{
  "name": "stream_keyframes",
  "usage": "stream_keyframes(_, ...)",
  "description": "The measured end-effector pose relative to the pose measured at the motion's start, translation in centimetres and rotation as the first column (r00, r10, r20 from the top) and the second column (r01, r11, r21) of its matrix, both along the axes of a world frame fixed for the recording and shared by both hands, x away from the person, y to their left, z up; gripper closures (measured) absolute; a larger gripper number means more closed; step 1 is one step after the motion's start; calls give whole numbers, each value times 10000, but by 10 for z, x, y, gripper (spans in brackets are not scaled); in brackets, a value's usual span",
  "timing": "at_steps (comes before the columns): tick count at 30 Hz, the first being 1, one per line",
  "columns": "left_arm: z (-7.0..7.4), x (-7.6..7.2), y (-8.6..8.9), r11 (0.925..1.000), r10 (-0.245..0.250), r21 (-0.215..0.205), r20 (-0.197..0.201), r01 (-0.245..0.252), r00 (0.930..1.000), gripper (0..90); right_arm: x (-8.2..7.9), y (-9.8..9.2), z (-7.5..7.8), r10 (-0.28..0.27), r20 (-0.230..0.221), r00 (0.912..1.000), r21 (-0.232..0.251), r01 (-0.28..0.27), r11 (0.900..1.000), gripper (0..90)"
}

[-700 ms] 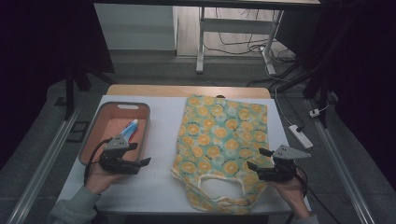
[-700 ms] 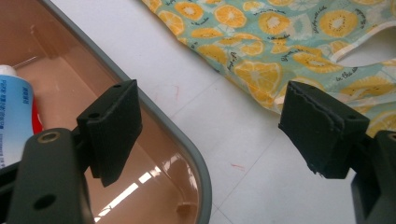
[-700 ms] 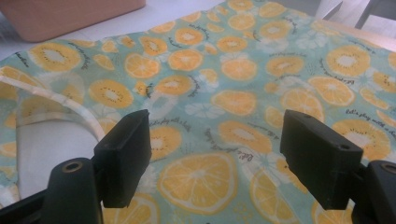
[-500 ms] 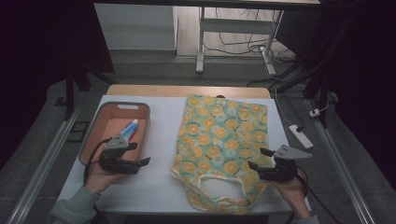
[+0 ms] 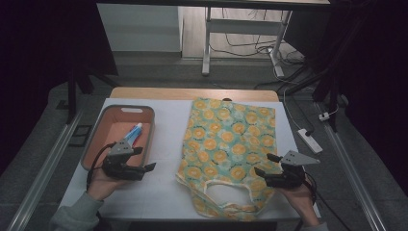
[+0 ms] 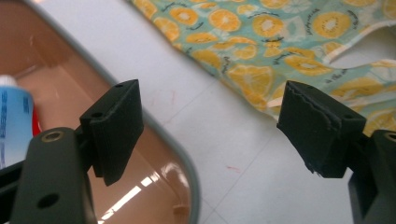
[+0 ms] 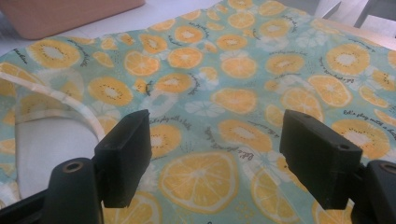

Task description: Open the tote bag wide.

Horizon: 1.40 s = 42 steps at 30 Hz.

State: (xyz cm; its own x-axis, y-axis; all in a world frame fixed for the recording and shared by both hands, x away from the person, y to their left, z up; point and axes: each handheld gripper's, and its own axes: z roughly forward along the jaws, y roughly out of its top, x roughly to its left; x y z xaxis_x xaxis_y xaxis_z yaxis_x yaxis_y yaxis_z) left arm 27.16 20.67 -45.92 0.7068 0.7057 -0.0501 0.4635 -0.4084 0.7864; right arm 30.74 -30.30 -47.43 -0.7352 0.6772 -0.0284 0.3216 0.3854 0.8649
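Note:
A teal cloth bag (image 5: 228,139) printed with orange and kiwi slices lies flat on the white table, its handles toward me. My right gripper (image 5: 263,163) hovers open over the bag's near right corner. In the right gripper view the open gripper (image 7: 215,140) has the printed bag (image 7: 233,70) under its spread jaws, with nothing held. My left gripper (image 5: 144,159) stands open beside the near right corner of the pink tray (image 5: 146,144). In the left gripper view the gripper (image 6: 210,116) spans the tray rim (image 6: 187,158) and bare table, with the bag (image 6: 280,51) beyond.
A blue and white tube (image 5: 133,133) lies in the tray, and its end (image 6: 14,121) shows in the left gripper view. A white power strip (image 5: 309,140) lies on the floor at the right. A wooden table edge (image 5: 192,93) runs along the back.

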Motion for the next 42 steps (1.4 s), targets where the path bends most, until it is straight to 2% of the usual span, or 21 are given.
stream_keyframes(7,11,-7,-16,9983,-575,39,221,574,9981,219,0,2,1,15,5,10000,68,-15,10000,257)
stream_keyframes(11,22,-5,-39,9933,-1149,146,431,1143,9924,220,-2,6,2,95,34,9999,37,-95,9999,259)
stream_keyframes(15,25,-2,-63,9829,-1823,328,389,1811,9825,226,-3,8,3,166,72,9998,27,-166,9999,261)
stream_keyframes(18,20,1,-77,9757,-2148,471,138,2140,9766,228,-3,7,4,212,24,9998,265,-212,9994,265)
stream_keyframes(20,17,3,-86,9680,-2436,615,-28,2434,9699,231,-3,7,4,207,29,9998,267,-208,9994,265)
stream_keyframes(22,16,3,-91,9651,-2545,617,-93,2546,9670,233,-3,7,4,201,17,9998,236,-201,9995,266)
stream_keyframes(25,13,5,-104,9500,-3015,769,-266,3027,9531,241,-2,8,2,175,-23,9998,198,-174,9997,267)
stream_keyframes(26,13,6,-112,9402,-3297,780,-367,3316,9434,244,-2,8,2,172,-39,9998,194,-171,9997,267)
stream_keyframes(27,13,6,-112,9402,-3297,780,-367,3316,9434,249,-2,8,1,172,-60,9998,183,-171,9997,268)
stream_keyframes(28,12,6,-116,9345,-3449,776,-441,3474,9376,253,-2,9,1,172,-75,9998,143,-171,9998,268)
stream_keyframes(31,12,4,-129,9130,-3942,904,-545,3977,9174,254,-1,10,-1,192,-128,9997,93,-191,9998,268)
stream_keyframes(32,10,2,-137,8995,-4224,933,-635,4267,9042,254,-1,10,-2,206,-140,9997,65,-205,9998,268)
stream_keyframes(33,10,2,-137,8995,-4224,933,-635,4267,9042,254,-1,10,-2,211,-141,9997,61,-210,9998,268)
stream_keyframes(34,8,1,-142,8888,-4409,1017,-758,4468,8943,254,-1,11,-2,207,-140,9997,73,-206,9998,268)
stream_keyframes(35,8,1,-142,8888,-4409,1017,-758,4468,8943,254,-1,10,-2,208,-147,9997,55,-207,9998,268)
stream_keyframes(36,7,1,-145,8843,-4475,1084,-817,4542,8906,254,-1,10,-2,203,-148,9997,61,-202,9998,269)
stream_keyframes(37,4,0,-148,8758,-4608,1115,-967,4696,8822,254,-1,10,-2,194,-154,9997,65,-193,9998,270)
stream_keyframes(38,2,-1,-150,8706,-4683,1145,-1059,4785,8772,254,-1,10,-2,189,-164,9997,66,-188,9998,271)
stream_keyframes(39,2,-1,-150,8706,-4683,1145,-1059,4785,8772,254,-1,10,-2,189,-164,9997,66,-188,9998,271)
stream_keyframes(41,-5,-2,-156,8574,-4812,1386,-1250,4956,8676,253,-1,10,-3,173,-184,9997,80,-171,9998,271)
stream_keyframes(42,-8,-2,-158,8534,-4838,1467,-1340,5001,8649,253,-1,10,-3,184,-187,9997,66,-182,9998,271)
